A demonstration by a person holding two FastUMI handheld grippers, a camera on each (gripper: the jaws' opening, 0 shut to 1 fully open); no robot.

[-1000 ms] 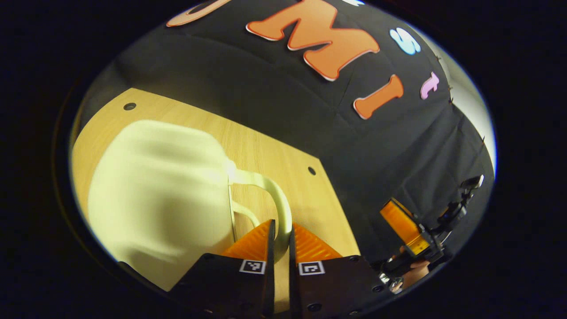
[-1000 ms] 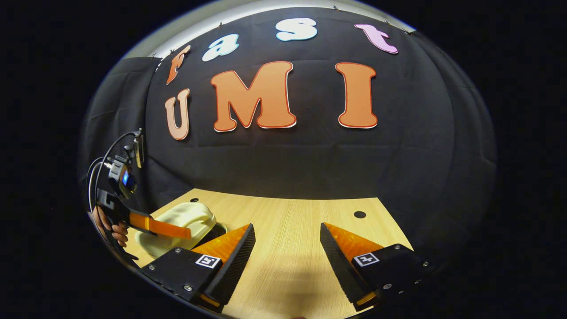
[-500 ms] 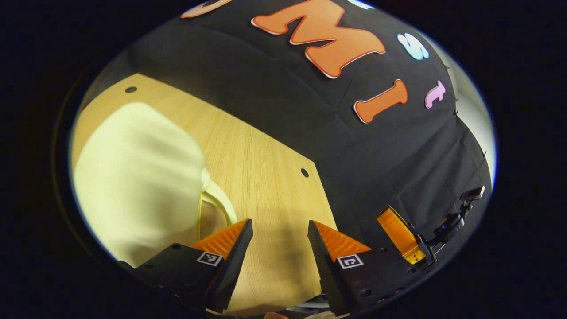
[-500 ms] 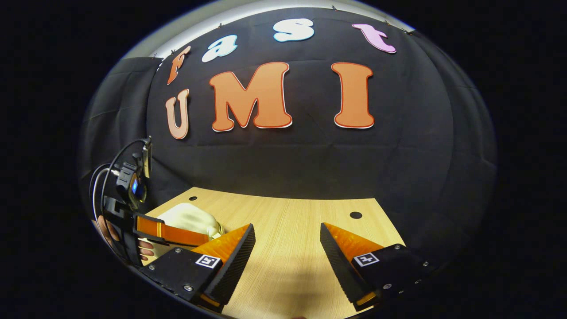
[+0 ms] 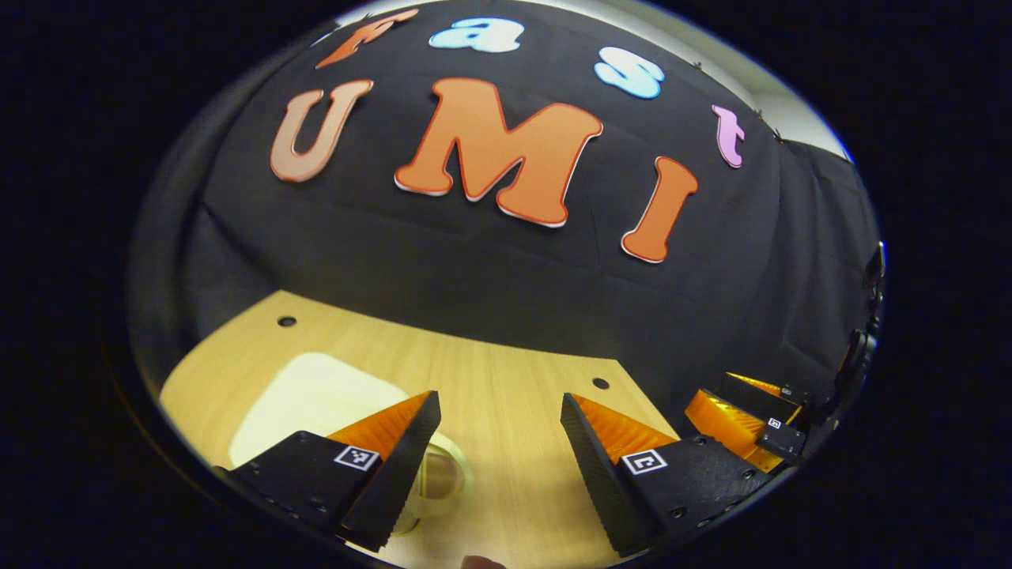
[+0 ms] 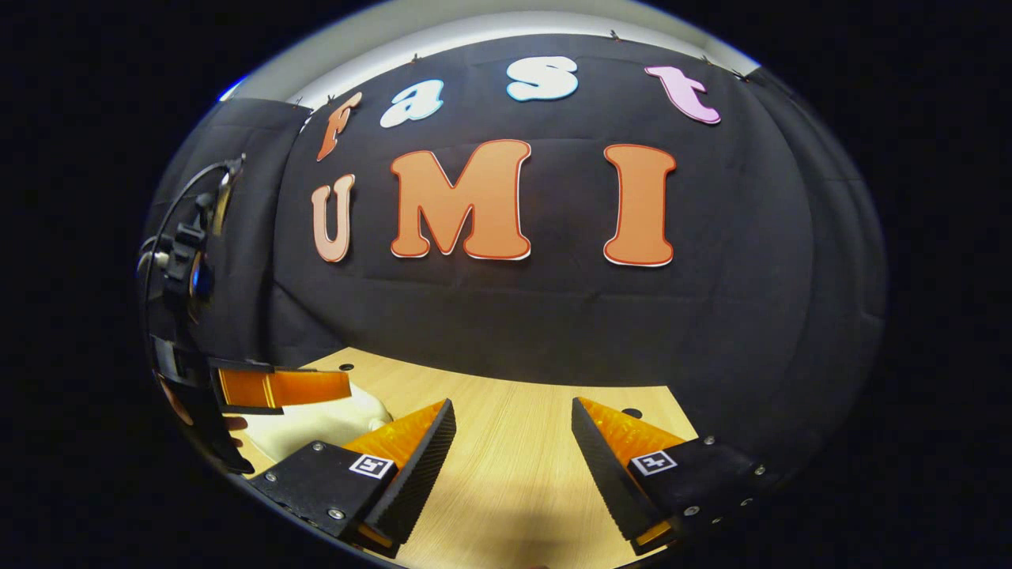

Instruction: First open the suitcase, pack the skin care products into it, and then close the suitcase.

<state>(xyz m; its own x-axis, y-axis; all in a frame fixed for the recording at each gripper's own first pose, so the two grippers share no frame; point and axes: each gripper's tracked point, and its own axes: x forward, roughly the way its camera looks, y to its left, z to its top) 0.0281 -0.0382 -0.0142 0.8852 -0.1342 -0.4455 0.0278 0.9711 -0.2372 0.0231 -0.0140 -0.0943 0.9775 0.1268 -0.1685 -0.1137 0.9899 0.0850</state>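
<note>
The pale cream, smooth-shelled plastic suitcase [image 5: 316, 391] lies closed on the light wooden surface [image 5: 506, 395], with no readable label on it. Its looped handle [image 5: 443, 474] sits just beside the left finger of the left gripper [image 5: 500, 423], whose fingers are spread wide and grasp nothing. In the right gripper view the suitcase [image 6: 316, 423] lies left of the right gripper [image 6: 512, 431], which is likewise released above bare wood, with the left gripper [image 6: 273, 387] hovering over the shell.

No readable text or number is showing on anything here. Small square coded markers are sitting on the left tool [image 5: 500, 417] and right tool [image 6: 512, 423], carrying no legible words.
</note>
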